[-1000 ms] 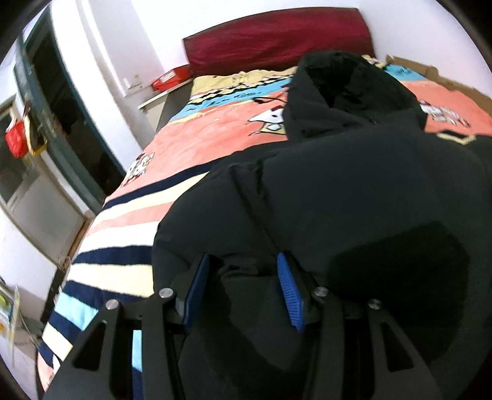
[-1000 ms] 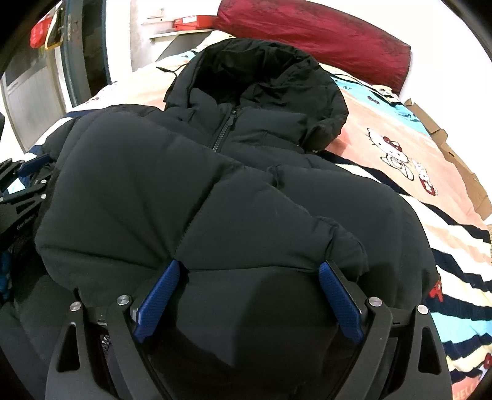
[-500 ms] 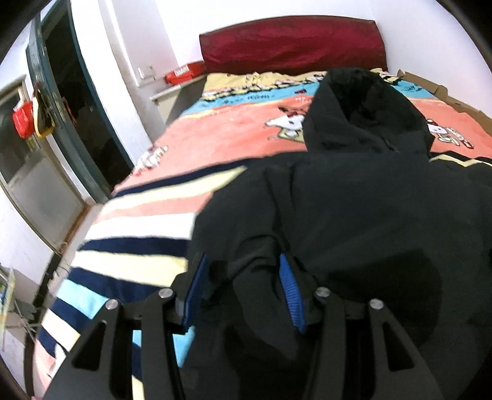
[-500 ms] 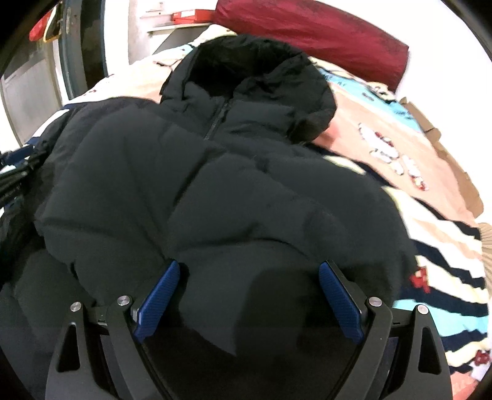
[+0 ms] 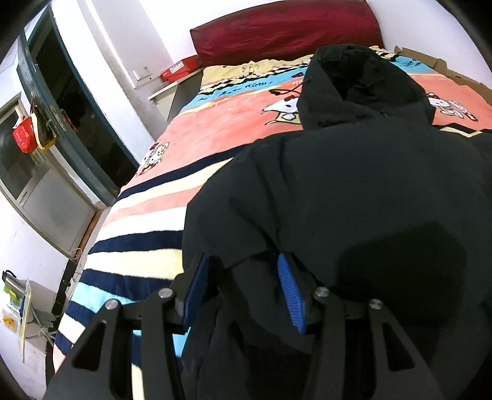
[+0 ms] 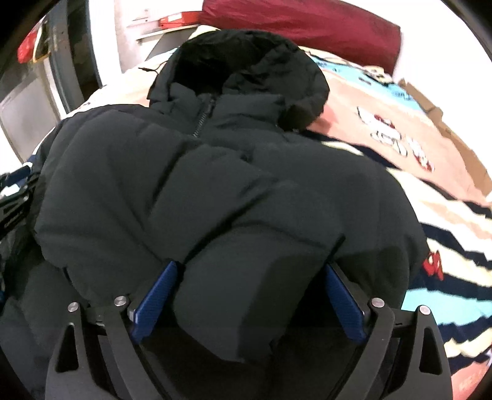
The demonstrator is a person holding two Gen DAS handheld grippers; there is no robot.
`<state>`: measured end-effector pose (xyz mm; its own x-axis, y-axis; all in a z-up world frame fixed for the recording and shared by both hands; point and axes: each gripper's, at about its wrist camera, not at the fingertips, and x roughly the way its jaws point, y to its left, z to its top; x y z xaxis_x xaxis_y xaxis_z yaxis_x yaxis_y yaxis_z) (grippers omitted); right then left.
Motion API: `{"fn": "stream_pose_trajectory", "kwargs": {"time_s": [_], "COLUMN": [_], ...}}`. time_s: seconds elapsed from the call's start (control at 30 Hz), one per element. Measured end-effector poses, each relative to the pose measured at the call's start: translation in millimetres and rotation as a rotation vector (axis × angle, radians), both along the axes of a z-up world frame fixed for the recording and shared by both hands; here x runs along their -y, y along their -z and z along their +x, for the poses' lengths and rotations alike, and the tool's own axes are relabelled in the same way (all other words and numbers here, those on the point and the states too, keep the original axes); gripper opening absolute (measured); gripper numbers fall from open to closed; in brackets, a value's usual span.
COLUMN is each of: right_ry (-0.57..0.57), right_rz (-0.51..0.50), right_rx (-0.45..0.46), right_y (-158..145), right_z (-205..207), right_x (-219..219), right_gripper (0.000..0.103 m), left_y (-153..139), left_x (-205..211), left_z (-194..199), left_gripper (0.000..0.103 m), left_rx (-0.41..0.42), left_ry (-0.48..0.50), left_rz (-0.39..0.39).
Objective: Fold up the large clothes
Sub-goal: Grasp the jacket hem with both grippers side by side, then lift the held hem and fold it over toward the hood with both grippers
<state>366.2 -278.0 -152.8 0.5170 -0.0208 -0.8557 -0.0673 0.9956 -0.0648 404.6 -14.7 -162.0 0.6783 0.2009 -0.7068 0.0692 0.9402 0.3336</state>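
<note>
A black hooded puffer jacket (image 5: 353, 184) lies front up on the bed, hood toward the headboard; it also fills the right wrist view (image 6: 215, 184). My left gripper (image 5: 243, 289) is at the jacket's left lower edge, its blue pads closed partway on a fold of the black fabric. My right gripper (image 6: 249, 295) is at the right lower part, jaws wide, with a thick bulge of jacket between the pads. The zipper (image 6: 203, 117) runs down from the hood (image 6: 246, 61).
The striped cartoon bedspread (image 5: 172, 172) covers the bed. A dark red headboard cushion (image 5: 286, 27) is at the far end. A doorway (image 5: 77, 101) and a nightstand (image 5: 172, 89) stand to the left. Cardboard (image 6: 455, 144) lines the bed's right edge.
Both grippers have shifted with the jacket's lower part, and the padding bunches higher between the right pads. The left pads stay on the fabric fold.
</note>
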Motion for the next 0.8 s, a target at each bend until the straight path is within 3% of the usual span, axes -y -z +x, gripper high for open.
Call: {"fn": "stream_pose_trajectory", "kwargs": {"time_s": [0.4,0.8], "right_ry": [0.046,0.087], "right_rz": [-0.050,0.012], "right_rx": [-0.001,0.070], "right_y": [-17.1,-62.7], "right_z": [-36.9,-118.4], "right_x": [5.5,29.9], "right_gripper": [0.092,0.093], "left_y": [-28.0,-91.9], "left_x": [0.7,5.4], "left_z": [-60.3,-147.0], "left_gripper": [0.046,0.046], "left_rx": [0.011,0.083], "left_ry": [0.026,0.040], "left_rz": [-0.009,0.000]}}
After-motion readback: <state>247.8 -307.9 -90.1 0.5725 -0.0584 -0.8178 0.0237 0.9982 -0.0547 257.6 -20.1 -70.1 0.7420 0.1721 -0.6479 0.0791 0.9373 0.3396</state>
